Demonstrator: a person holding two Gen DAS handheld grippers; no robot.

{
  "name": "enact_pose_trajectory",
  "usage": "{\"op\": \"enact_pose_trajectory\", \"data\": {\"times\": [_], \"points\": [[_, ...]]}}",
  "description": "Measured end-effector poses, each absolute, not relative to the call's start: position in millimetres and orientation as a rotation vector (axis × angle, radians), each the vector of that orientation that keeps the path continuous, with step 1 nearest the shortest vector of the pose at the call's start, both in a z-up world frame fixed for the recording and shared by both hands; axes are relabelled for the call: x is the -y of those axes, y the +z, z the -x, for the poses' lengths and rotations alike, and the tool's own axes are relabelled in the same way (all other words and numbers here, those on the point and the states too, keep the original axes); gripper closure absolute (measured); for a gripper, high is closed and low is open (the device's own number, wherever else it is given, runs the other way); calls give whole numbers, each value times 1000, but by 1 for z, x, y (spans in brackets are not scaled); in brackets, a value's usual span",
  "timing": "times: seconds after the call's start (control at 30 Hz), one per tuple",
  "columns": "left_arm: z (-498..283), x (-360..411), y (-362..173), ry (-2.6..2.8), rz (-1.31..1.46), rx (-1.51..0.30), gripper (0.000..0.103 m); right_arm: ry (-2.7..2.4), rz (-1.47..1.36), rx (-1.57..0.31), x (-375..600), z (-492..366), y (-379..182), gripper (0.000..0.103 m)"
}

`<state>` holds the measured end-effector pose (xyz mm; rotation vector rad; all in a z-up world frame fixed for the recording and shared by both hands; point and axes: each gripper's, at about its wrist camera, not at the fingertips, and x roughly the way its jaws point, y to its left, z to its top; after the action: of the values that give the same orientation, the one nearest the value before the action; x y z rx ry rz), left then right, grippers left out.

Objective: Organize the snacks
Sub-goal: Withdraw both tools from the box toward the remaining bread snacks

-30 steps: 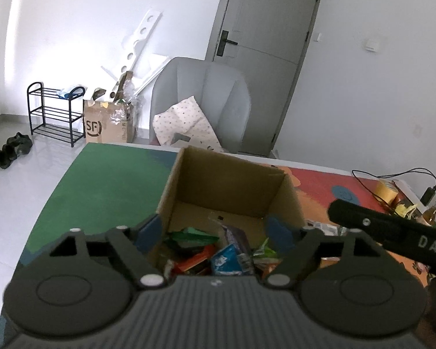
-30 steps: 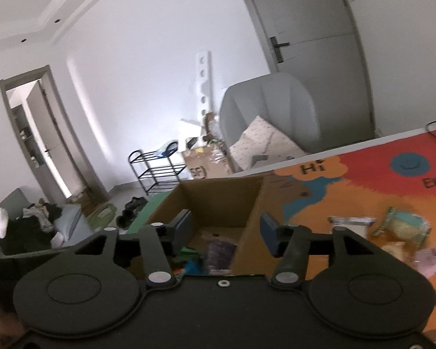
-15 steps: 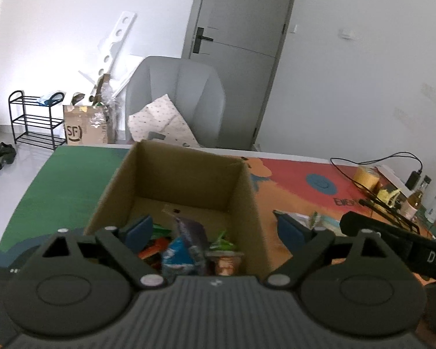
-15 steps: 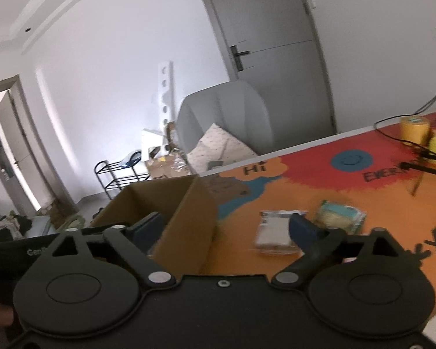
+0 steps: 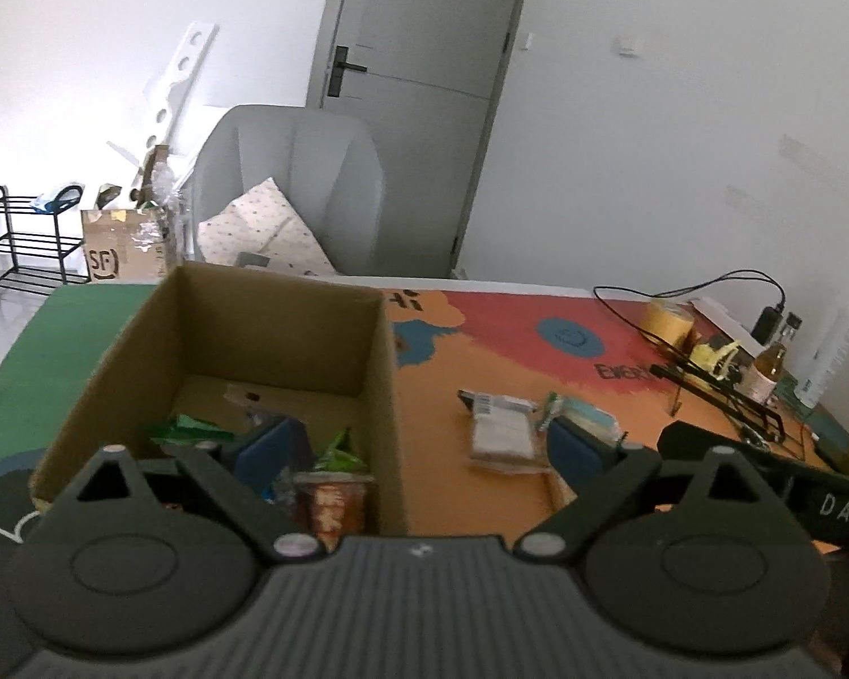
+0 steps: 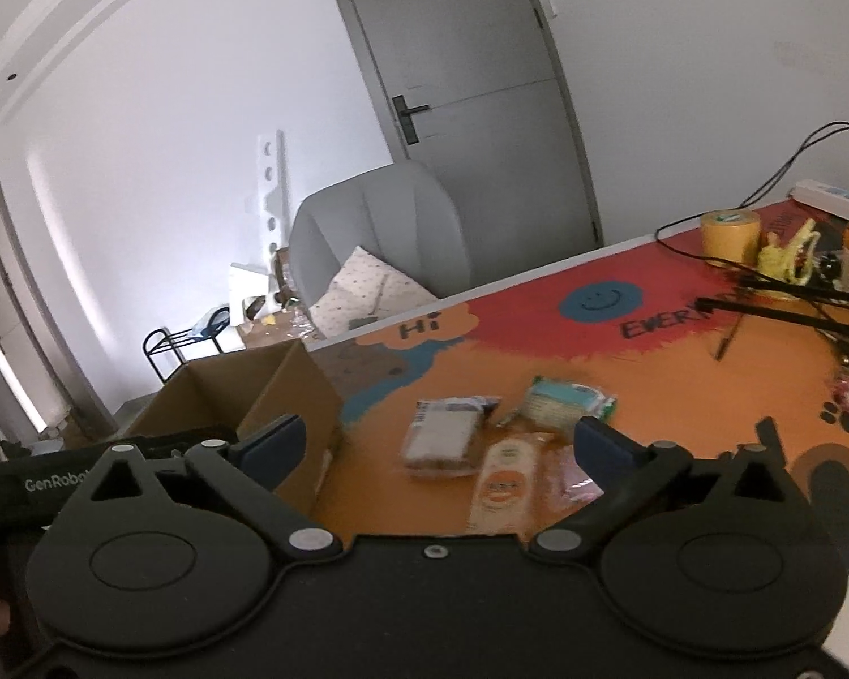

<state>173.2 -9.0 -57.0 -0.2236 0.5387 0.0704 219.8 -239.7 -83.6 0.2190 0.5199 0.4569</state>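
Cardboard box (image 5: 243, 339) on the worktop (image 5: 481, 339) holds several snack packs. The left gripper (image 5: 419, 447) straddles its right wall, jaws opening, nothing clamped. The right gripper (image 6: 441, 444), jaws also opening and empty, hangs over loose snack packets (image 6: 504, 475) lying between its fingers, right of the box.

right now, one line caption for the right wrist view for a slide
Empty right gripper, opening, over snack packets on the orange mat, cardboard box to the left.

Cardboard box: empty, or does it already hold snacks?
Partly filled: the cardboard box holds several snack packets at its near end; bare floor shows farther back.
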Motion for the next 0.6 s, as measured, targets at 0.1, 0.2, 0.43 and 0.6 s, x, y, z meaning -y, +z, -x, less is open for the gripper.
{"op": "enact_pose_trajectory", "data": {"times": [0.1,0.2,0.43,0.6], "points": [[-174,17,-58,52,219,-543,7,439,-224,-526,250,-220,-86,0],[-176,25,-59,31,217,-548,7,421,-228,-529,260,-220,-88,0],[-181,47,-64,4,185,-563,6,386,-243,-534,278,-220,-95,0],[-185,56,-63,-31,190,-561,7,354,-260,-550,291,-223,-100,0]]}}
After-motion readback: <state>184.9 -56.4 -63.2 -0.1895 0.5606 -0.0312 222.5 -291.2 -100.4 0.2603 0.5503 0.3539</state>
